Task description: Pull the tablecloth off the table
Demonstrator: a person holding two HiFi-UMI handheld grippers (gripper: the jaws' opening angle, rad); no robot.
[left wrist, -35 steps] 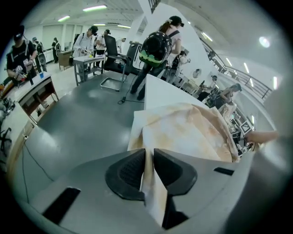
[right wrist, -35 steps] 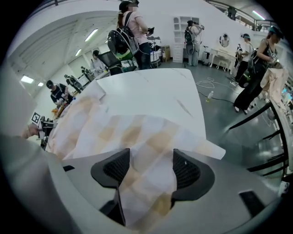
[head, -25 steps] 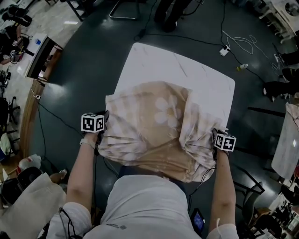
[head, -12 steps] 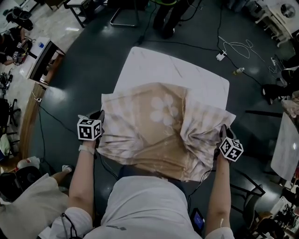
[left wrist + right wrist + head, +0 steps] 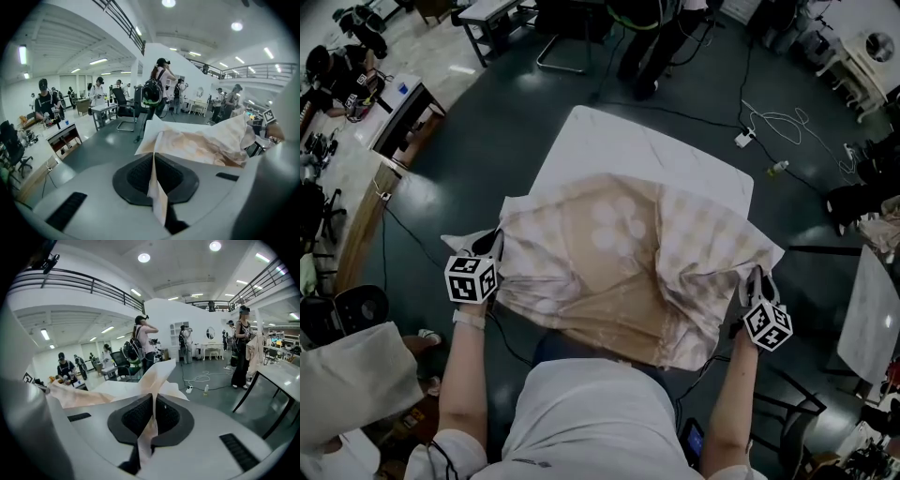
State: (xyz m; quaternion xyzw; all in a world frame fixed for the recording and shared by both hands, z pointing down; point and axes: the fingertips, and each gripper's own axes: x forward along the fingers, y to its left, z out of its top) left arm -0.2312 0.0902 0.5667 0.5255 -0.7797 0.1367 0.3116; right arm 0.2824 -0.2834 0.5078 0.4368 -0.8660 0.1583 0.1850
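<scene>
The beige tablecloth point(image 5: 609, 262), printed with pale flowers, is seen bunched over the near half of the white bench point(image 5: 647, 150), while the far half of the bench top is left bare; the cloth's near edge is draped over the bench edge toward the person's torso. The left tool point(image 5: 494, 244) is held at the cloth's left corner, just off the bench's left side. In the left gripper view its jaws are pressed together on a thin fold of the tablecloth, which is pinched upright between the ribbed black pads point(image 5: 138, 173) and runs ahead into the crumpled mass. The right tool point(image 5: 757, 281) is held at the cloth's right corner, just off the bench's right side. In the right gripper view its jaws are likewise shut on a fold, with a strip of cloth hanging down behind the pads point(image 5: 136, 416). The cloth is spread between the two tools. A dark floor point(image 5: 487, 159) is seen around the bench, with a white power strip point(image 5: 743, 139) and its cable lying beyond the far right corner. A person with a backpack point(image 5: 157, 89) is seen standing beyond the bench
</scene>
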